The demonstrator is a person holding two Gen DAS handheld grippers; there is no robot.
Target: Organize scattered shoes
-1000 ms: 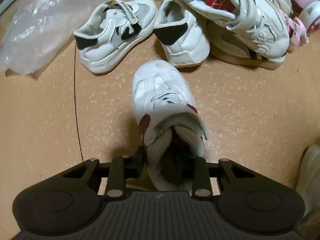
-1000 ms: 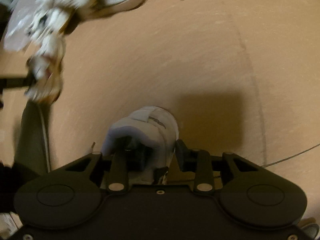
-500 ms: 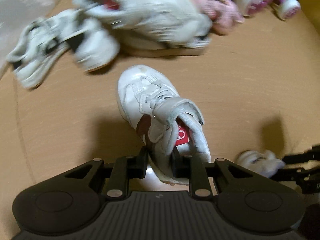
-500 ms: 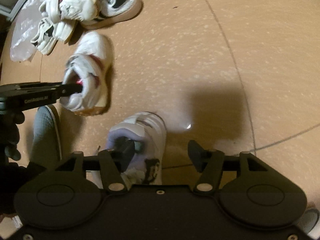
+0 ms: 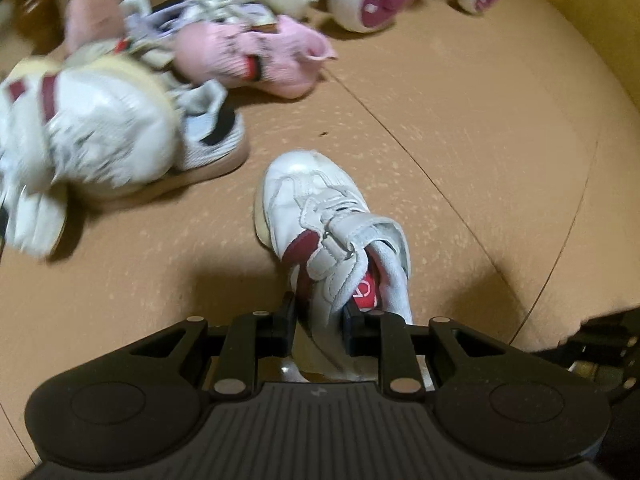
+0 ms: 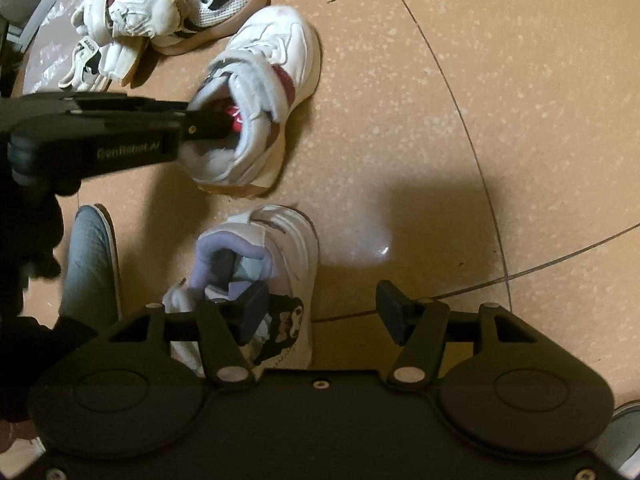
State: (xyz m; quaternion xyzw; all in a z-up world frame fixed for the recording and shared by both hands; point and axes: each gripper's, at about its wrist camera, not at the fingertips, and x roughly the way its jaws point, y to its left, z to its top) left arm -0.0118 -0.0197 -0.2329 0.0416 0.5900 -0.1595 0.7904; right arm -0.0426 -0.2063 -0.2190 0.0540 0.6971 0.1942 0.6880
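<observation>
In the left wrist view, the left gripper (image 5: 318, 322) is clamped on the collar wall of a small white leather sneaker with dark red trim and a hook-and-loop strap (image 5: 320, 216). One finger is outside the shoe, the other inside the opening beside the red insole. The toe points away over the tan speckled floor (image 5: 460, 128), near a blurred pile of shoes (image 5: 132, 92). The shoe seems light, and the padded collar is soft but folds only a little — this rim is a good place to hold.

In the right wrist view, the right gripper (image 6: 316, 310) stands with its jaws apart, pressing nothing. A white sneaker with a lilac padded collar (image 6: 266, 276) rests on the floor under the left finger, just beside the red-trimmed shoe. It probably handles the same way — light, with a soft heel rim to pinch.
</observation>
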